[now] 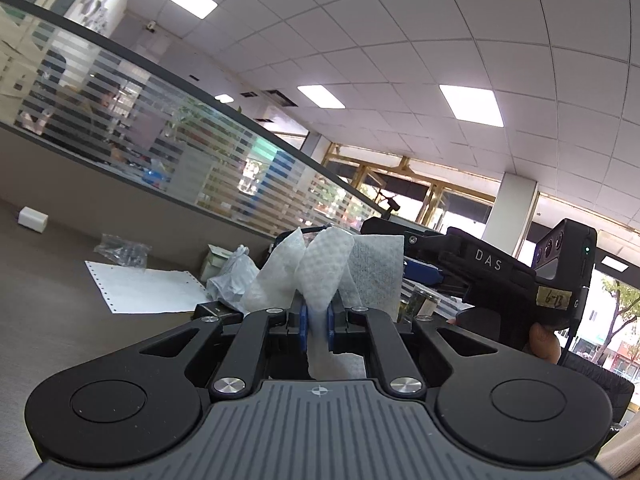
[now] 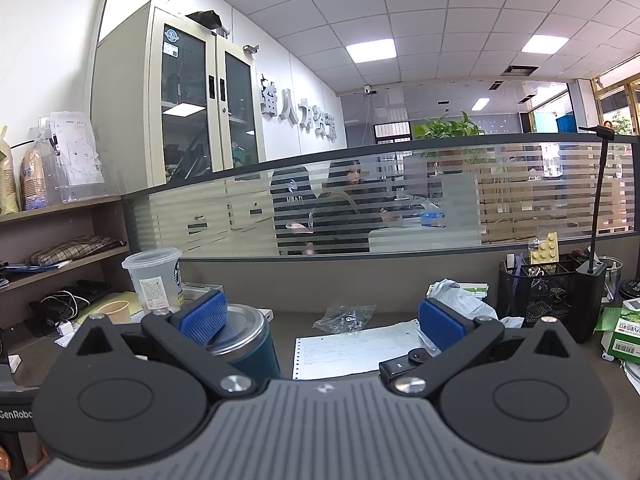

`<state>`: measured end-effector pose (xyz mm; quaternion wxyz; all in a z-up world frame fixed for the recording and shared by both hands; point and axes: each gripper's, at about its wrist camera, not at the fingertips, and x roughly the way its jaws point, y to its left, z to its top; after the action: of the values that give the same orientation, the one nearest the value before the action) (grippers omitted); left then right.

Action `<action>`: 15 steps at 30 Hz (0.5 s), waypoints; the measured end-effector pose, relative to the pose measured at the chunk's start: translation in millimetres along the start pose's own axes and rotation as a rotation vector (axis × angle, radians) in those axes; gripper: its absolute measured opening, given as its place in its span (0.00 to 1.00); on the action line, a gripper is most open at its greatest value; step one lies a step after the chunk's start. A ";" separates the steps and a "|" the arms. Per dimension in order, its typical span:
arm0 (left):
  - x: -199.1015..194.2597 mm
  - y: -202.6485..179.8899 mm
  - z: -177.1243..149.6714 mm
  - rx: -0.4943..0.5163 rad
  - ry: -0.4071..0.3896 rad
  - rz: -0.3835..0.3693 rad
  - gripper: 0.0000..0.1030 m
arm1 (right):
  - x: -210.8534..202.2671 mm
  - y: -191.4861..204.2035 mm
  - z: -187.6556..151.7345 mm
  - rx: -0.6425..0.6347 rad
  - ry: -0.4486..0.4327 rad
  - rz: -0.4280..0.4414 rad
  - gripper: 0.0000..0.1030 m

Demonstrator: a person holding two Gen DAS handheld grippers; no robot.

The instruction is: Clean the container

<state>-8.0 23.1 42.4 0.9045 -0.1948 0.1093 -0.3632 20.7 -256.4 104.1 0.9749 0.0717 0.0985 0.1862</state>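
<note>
My left gripper (image 1: pixel 318 322) is shut on a white textured wipe (image 1: pixel 324 272), which fans out above the blue pads, held up off the desk. My right gripper (image 2: pixel 320 318) is open and empty. A dark teal container with a steel lid (image 2: pixel 244 338) stands on the desk right behind the right gripper's left fingertip (image 2: pixel 204 316), outside the jaws. The right gripper also shows in the left wrist view (image 1: pixel 500 276), to the right of the wipe, with a small jar (image 1: pixel 424 304) showing under it.
A printed sheet (image 2: pixel 352 350) lies on the desk ahead. A plastic bag of small parts (image 2: pixel 346 318), a crumpled white bag (image 2: pixel 460 300), a clear Starbucks cup (image 2: pixel 154 280), a paper cup (image 2: pixel 116 312), a black mesh organiser (image 2: pixel 548 300) and a green-and-white box (image 2: pixel 624 334) stand around. A glass partition (image 2: pixel 400 200) closes the back.
</note>
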 end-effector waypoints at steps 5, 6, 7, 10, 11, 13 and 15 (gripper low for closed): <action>1.0 0.9 -4.8 0.022 0.027 0.004 0.12 | 0.1 -0.2 -0.8 -0.001 0.000 0.001 1.00; 1.2 1.5 -5.9 0.023 0.031 0.005 0.13 | 0.2 -0.3 -0.8 0.000 0.001 0.001 1.00; 1.2 2.2 -6.5 0.022 0.035 0.003 0.13 | 0.3 -0.4 -0.8 0.001 0.001 0.001 1.00; 1.5 2.9 -8.0 0.031 0.045 0.009 0.13 | 0.6 -0.2 -0.7 0.003 0.002 0.001 1.00; 1.6 2.6 -8.0 0.035 0.047 0.011 0.13 | 0.7 -0.1 -0.7 0.004 0.003 0.001 1.00; 1.9 2.3 -7.8 0.038 0.048 0.014 0.13 | 0.8 0.4 -0.6 0.003 0.003 0.001 1.00; 1.9 2.1 -7.2 0.032 0.044 0.018 0.13 | 0.6 0.8 -0.6 0.003 0.003 0.002 1.00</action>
<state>-7.8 21.1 34.9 0.9081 -0.1711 0.1251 -0.3611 20.9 -255.4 103.6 0.9744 0.0731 0.1003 0.1873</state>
